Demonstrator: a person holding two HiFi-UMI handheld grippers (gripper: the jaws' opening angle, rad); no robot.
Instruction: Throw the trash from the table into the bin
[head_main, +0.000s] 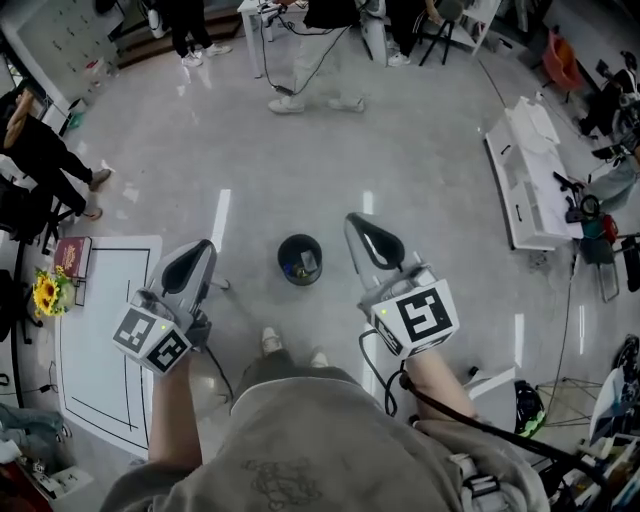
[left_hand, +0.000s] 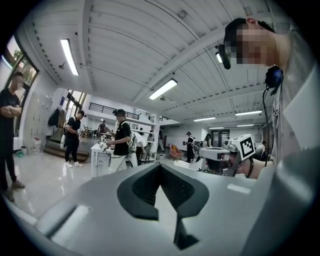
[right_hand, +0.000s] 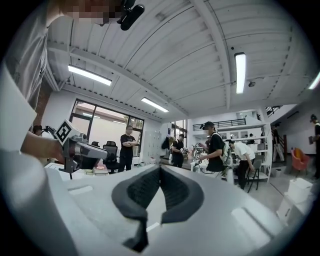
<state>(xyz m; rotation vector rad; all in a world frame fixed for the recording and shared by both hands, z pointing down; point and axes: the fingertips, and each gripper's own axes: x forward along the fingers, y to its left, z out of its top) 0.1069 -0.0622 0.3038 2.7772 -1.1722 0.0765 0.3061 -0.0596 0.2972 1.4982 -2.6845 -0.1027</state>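
Head view: we find the bin (head_main: 283, 250) on the floor ahead, between the grippers, with trash (head_main: 305, 264) inside. The right gripper (head_main: 357, 222) is nearer it than the left gripper (head_main: 205, 248). The counter (head_main: 110, 330) lies left.
Left gripper view: jaws together, nothing held.
Right gripper view: we read the same, closed and empty.

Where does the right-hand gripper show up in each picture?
Head view: right gripper just right of the bin.
Left gripper view: right gripper mid-right, with its marker cube.
Right gripper view: right gripper bottom centre, jaws shut.
Shared landmark: person in black cap, both gripper views.
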